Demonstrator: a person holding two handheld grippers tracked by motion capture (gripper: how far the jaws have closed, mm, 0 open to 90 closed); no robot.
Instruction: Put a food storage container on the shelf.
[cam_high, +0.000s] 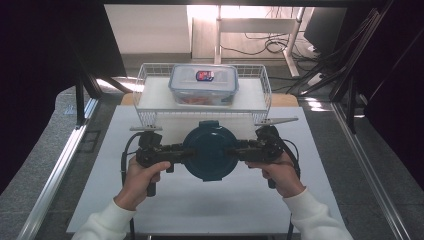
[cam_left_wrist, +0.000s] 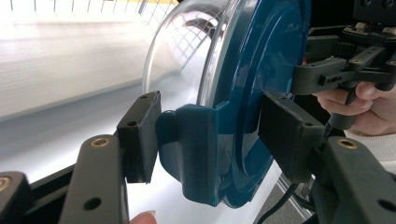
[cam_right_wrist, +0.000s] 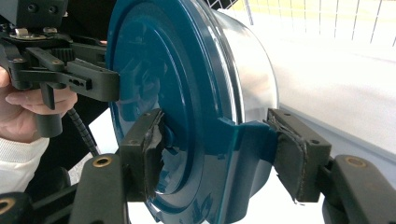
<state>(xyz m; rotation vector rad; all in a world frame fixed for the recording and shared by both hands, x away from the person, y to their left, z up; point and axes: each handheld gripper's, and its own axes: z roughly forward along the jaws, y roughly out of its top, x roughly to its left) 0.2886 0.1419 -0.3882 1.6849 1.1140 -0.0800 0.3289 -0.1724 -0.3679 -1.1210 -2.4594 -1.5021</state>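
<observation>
Left gripper (cam_high: 176, 151) clamped on one latch tab of the teal-lidded bowl (cam_high: 210, 151) — right gripper (cam_high: 239, 151) clamped on the opposite tab. Bowl held between them, just in front of the wire basket (cam_high: 150, 120) — a lidded food box (cam_high: 203, 84) sits inside that basket.

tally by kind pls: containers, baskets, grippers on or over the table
Round containers with teal lid: 1
Rectangular clear containers: 1
White wire baskets: 1
Grippers: 2, left gripper and right gripper, each clamped on a lid latch
Total: 5
</observation>
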